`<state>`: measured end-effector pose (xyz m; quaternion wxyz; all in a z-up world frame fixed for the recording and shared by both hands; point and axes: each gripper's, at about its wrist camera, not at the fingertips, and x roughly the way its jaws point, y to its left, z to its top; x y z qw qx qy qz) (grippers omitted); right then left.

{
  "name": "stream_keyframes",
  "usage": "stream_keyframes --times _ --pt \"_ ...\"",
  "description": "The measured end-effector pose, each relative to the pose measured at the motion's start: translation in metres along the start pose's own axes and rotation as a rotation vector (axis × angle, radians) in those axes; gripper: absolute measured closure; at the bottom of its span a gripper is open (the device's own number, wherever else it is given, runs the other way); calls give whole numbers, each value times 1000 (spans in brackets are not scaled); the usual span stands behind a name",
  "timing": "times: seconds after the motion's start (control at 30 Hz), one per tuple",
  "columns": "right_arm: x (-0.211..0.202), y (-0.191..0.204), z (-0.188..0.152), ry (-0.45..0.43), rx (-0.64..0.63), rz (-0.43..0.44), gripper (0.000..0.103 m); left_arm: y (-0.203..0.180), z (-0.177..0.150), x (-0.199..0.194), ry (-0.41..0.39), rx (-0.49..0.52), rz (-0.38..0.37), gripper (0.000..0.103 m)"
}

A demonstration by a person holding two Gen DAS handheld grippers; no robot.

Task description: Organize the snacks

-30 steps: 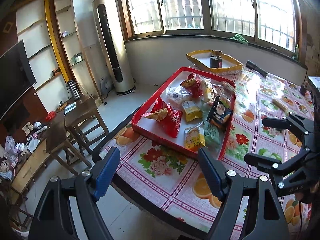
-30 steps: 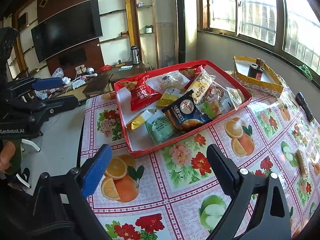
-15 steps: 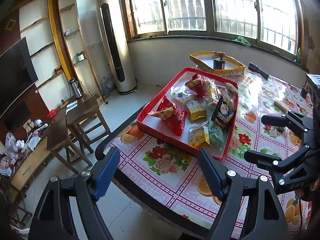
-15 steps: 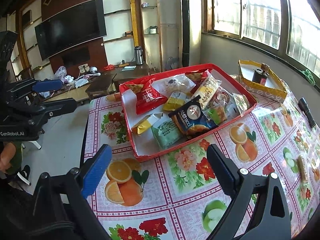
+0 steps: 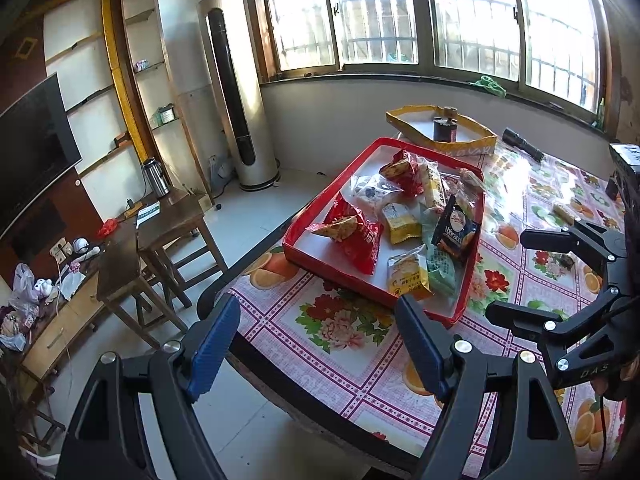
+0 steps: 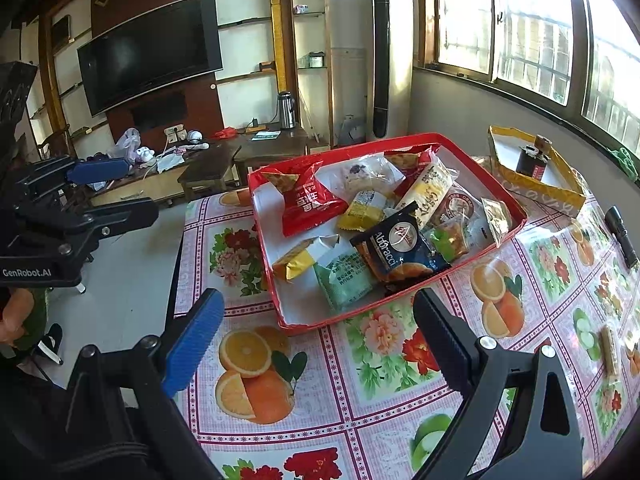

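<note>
A red tray (image 5: 320,204) (image 6: 404,304) on the floral tablecloth holds several snack packets: a red bag (image 5: 356,236) (image 6: 308,204), a dark blue packet (image 5: 456,232) (image 6: 400,250), a green packet (image 6: 344,280) and yellow ones. One small snack bar (image 6: 610,350) lies loose on the cloth at the right, and another small one (image 5: 564,211) shows far right in the left view. My left gripper (image 5: 316,348) is open and empty, held back over the table's near edge. My right gripper (image 6: 316,332) is open and empty, above the cloth in front of the tray.
A yellow tray (image 5: 444,132) (image 6: 536,180) with a dark jar stands behind the red one. A black flashlight (image 5: 522,146) (image 6: 620,236) lies near the window side. Wooden stools (image 5: 168,236) and a low cabinet stand on the floor to the left.
Both grippers have drawn back and up from the tray, so it looks smaller and farther. Both stay open and empty.
</note>
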<state>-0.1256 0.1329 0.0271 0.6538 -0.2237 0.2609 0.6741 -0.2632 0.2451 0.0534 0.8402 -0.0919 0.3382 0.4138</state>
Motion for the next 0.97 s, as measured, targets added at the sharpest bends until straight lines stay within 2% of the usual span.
stream_keyframes --times 0.67,0.8,0.97 --pt "4 3 5 -1 -9 13 7 12 -4 3 -5 -14 5 23" --pt "4 5 6 -5 -9 23 7 10 -3 1 -32 6 32 23" --pt "1 0 -8 21 12 1 7 6 -1 2 -16 16 17 23"
